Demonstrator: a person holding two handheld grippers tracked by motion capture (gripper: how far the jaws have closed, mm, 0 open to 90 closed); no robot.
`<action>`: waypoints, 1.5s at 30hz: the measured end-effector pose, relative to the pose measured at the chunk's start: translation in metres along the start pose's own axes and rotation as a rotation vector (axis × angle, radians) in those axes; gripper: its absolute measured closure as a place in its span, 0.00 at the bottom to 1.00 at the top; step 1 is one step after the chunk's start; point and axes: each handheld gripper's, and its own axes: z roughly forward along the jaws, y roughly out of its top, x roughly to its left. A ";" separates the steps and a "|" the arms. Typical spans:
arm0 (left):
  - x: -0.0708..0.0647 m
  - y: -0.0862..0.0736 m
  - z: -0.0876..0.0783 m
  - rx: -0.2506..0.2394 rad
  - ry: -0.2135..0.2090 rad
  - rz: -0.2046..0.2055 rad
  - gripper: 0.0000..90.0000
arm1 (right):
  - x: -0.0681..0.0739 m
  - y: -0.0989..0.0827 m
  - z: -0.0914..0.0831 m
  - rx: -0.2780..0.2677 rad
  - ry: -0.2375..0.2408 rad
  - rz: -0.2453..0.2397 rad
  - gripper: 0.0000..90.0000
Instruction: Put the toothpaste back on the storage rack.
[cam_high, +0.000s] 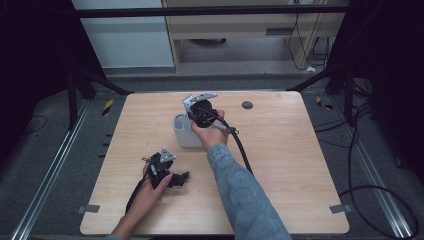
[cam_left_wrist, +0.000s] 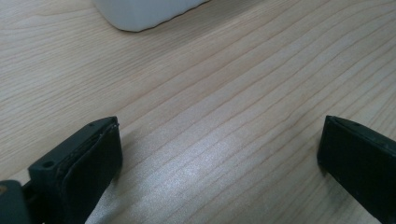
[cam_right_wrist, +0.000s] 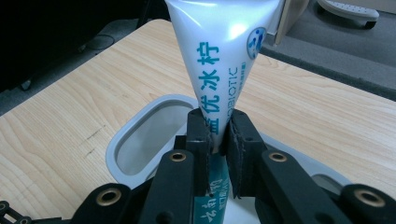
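A white tube with teal lettering (cam_right_wrist: 219, 56) stands upright in the right gripper view, its flat end up. My right gripper (cam_right_wrist: 218, 140) is shut on the tube's lower part, directly over the oval mouth of a grey-white cup (cam_right_wrist: 140, 140). From above, the right gripper (cam_high: 200, 111) hovers at the cup (cam_high: 184, 134) near the table's middle. Lower down on the left, my left gripper (cam_high: 175, 178) rests low on the wooden table (cam_high: 280, 165). Its jaws stand wide apart over bare wood, open and empty (cam_left_wrist: 219, 154). The cup's base (cam_left_wrist: 140, 11) shows at the top of the left gripper view.
A small dark round disc (cam_high: 247, 105) lies near the table's far edge. The right gripper's black cable (cam_high: 242, 147) trails across the table's middle. Black frame bars and cables ring the table, and grey floor lies beyond.
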 end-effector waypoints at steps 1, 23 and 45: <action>0.000 0.000 0.000 0.000 0.000 0.000 0.00 | 0.000 0.000 0.000 0.000 0.000 -0.003 0.89; 0.000 0.000 0.000 0.000 -0.001 -0.001 0.00 | 0.000 -0.002 0.005 0.023 -0.002 0.000 0.88; 0.000 0.000 0.000 0.000 0.000 0.000 0.00 | 0.001 0.004 0.012 0.037 -0.002 -0.001 0.85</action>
